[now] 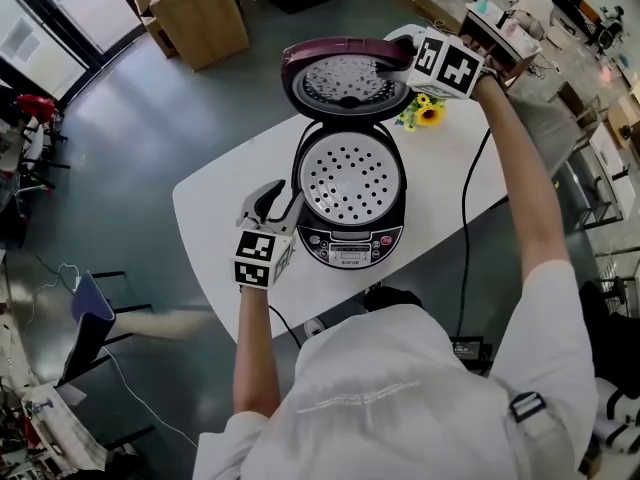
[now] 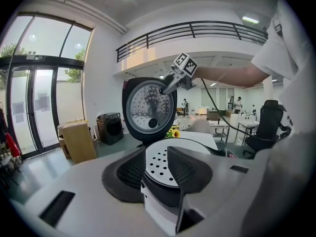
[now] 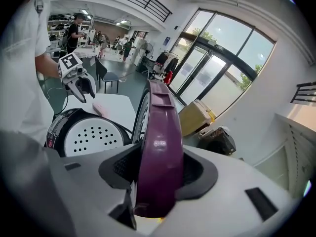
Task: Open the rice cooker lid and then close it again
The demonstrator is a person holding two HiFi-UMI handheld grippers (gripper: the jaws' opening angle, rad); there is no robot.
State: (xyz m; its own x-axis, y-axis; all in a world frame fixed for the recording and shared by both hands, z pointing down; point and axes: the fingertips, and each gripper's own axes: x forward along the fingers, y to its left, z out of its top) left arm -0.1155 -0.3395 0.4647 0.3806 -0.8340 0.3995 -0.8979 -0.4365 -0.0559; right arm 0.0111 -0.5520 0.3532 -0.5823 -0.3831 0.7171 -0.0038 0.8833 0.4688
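A white tabletop (image 1: 215,208) carries the rice cooker (image 1: 350,246), its purple lid (image 1: 340,80) standing upright, so opening looks done and closing remains. The right tongs (image 1: 398,46) clamp the lid's top edge. The left tongs (image 1: 275,204), part-way apart, grip the cooker's front-left rim.

Rice cooker (image 1: 350,246), maroon lid (image 1: 340,76) standing open

Left hand-held gripper (image 1: 280,203), arm bent, clamps the rice cooker rim (image 1: 302,168); right hand-held gripper (image 1: 395,56), arm outstretched, clamps the lid (image 1: 325,56).
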